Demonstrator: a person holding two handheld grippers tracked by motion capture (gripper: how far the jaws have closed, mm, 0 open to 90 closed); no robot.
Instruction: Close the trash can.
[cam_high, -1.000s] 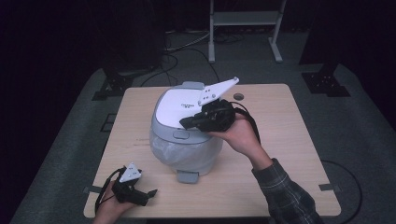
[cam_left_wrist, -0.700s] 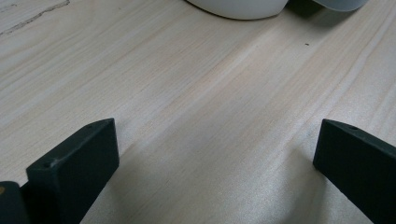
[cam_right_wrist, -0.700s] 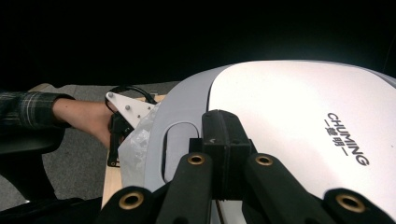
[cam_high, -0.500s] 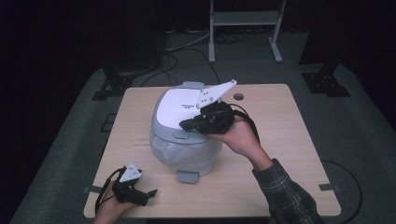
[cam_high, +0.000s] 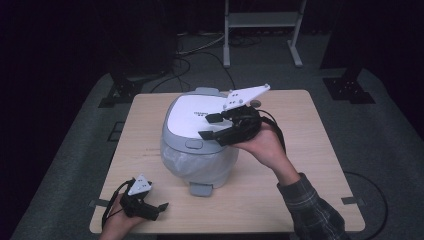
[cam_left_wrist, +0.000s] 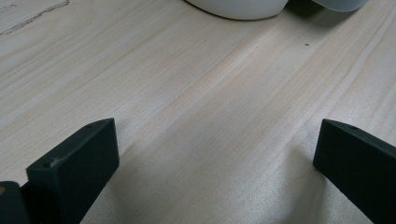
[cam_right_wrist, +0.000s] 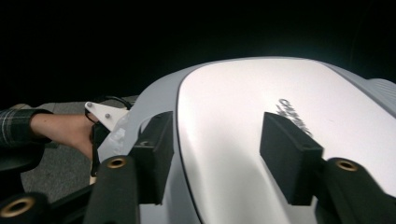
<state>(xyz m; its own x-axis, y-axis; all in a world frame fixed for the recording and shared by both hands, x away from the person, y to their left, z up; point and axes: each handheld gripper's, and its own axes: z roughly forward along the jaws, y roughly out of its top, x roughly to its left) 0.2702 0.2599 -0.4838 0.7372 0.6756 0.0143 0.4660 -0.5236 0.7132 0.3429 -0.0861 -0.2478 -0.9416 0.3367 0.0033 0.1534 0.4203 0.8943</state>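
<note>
Rounded white-and-grey plastic rice cooker (cam_high: 197, 145) sits mid-table on pale wooden table (cam_high: 310, 170); right gripper (cam_high: 212, 127) poised over its closed lid, jaws parted, empty, probably seeking the front latch, while left gripper (cam_high: 157, 207) rests wide open at table's near corner.

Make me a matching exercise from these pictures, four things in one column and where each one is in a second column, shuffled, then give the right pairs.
Things:
1. rice cooker
2. right tongs
3. left tongs
4. metal stand

Places:
A. low over the table's near left corner, jaws open
B. on the floor beyond the table
C. over the cooker's white lid, jaws open
D. middle of the wooden table

Pairs: 1-D, 2-C, 3-A, 4-B
</note>
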